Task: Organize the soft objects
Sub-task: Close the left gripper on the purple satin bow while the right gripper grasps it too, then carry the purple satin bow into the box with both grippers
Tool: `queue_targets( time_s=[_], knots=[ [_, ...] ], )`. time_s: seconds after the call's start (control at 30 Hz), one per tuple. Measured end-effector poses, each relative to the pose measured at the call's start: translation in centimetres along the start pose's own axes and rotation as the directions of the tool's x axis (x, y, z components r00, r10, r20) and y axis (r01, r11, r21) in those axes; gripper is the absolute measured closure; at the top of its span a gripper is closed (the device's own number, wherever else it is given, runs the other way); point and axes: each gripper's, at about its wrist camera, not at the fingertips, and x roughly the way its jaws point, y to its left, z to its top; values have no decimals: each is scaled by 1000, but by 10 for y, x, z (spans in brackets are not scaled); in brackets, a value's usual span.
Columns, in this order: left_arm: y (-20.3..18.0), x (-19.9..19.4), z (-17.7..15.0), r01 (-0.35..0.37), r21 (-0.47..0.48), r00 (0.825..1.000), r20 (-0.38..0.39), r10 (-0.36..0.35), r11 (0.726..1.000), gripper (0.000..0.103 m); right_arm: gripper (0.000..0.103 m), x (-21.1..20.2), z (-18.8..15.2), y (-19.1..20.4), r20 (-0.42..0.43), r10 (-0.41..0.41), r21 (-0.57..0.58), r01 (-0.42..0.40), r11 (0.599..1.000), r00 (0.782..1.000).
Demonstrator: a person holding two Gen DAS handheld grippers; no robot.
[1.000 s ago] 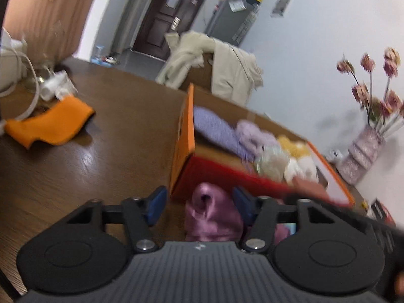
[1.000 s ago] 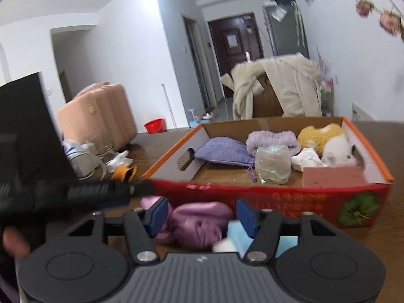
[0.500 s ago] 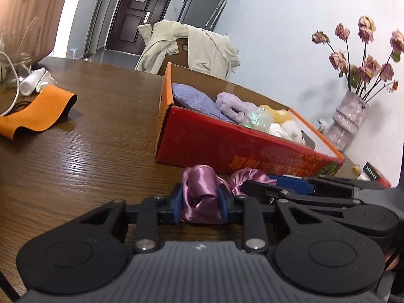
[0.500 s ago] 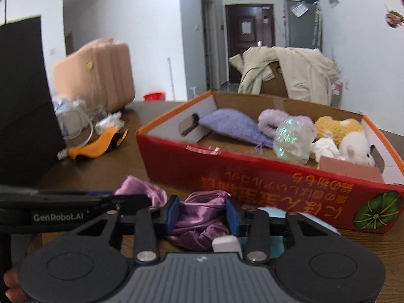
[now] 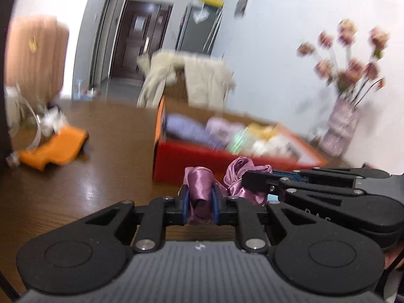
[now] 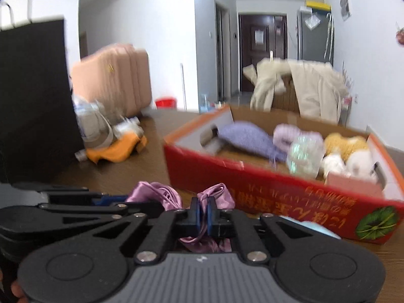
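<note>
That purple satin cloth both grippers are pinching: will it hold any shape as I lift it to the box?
Probably not. The purple satin cloth bunches into loose folds between the left gripper and the right gripper, so expect sagging. Its sheen suggests it may slip.

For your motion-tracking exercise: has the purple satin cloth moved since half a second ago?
Yes. The purple satin cloth, clamped in both tongs, now reaches higher against the red box front, so it has been lifted upward.
</note>
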Motion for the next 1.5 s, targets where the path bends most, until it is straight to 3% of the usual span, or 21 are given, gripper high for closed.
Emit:
queue_targets(
  time_s=[0.17, 0.3, 0.47, 0.7, 0.83, 1.0, 1.17, 1.4, 1.5],
  knots=[
    [-28, -89, -5, 56, -28, 992, 113, -53, 998, 85, 98, -96, 3, 22, 131, 31, 3, -31, 1000, 991],
    [-49, -128, -34, 102, -47, 989, 116, -96, 994, 85, 98, -162, -26, 34, 174, 37, 40, -44, 998, 984],
    [-62, -131, -48, 130, -42, 990, 56, -128, 991, 85, 98, -190, -57, 34, 121, 11, 80, -21, 997, 993],
    [-67, -119, -35, 156, -17, 985, 72, -155, 988, 85, 98, -196, -57, 25, 139, -11, 101, -3, 995, 990],
    [-58, -84, -3, 159, 26, 984, 76, -161, 987, 85, 98, -167, -39, 5, 138, 11, 140, -30, 990, 990],
    [-35, -10, 59, 191, 31, 980, 50, -192, 981, 85, 98, -108, 15, -27, 149, 5, 145, -27, 989, 989],
    [-10, 77, 107, 121, 15, 992, 27, -122, 992, 85, 98, -15, 69, -69, 108, 13, 198, -34, 980, 994],
    [35, 177, 108, 91, -49, 993, -73, -95, 995, 85, 98, 98, 79, -105, 8, 6, 320, -8, 947, 1000],
    [42, 196, 98, 51, -58, 993, -104, -57, 997, 73, 96, 128, 74, -110, -45, -16, 312, 30, 950, 999]
  ],
)
